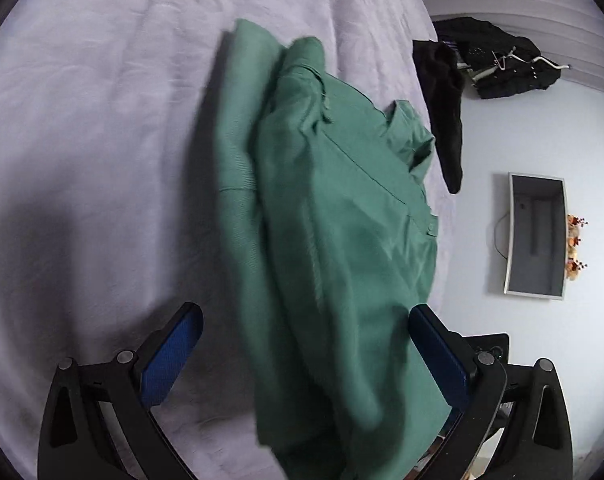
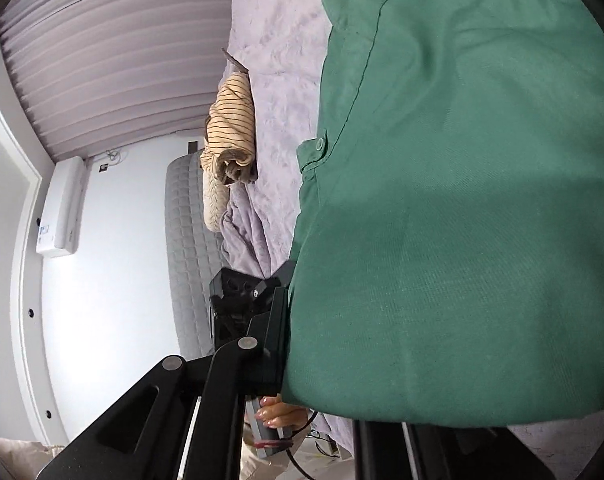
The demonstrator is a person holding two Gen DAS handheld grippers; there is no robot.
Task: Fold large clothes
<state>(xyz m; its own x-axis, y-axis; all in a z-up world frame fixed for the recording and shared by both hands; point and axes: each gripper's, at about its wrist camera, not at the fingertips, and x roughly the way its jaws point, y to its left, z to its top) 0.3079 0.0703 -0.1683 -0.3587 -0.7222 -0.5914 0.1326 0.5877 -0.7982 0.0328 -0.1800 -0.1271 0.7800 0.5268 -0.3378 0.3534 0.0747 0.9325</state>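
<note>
Gaping left tongs (image 1: 306, 364) straddle green shirt (image 1: 334, 216).

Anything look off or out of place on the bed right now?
The green shirt lies bunched and uneven on the lavender bedspread, not flat. A black garment droops over the bed's edge.

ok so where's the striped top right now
In the right wrist view the striped top lies bunched at the bed's left edge, left of the green shirt.
</note>
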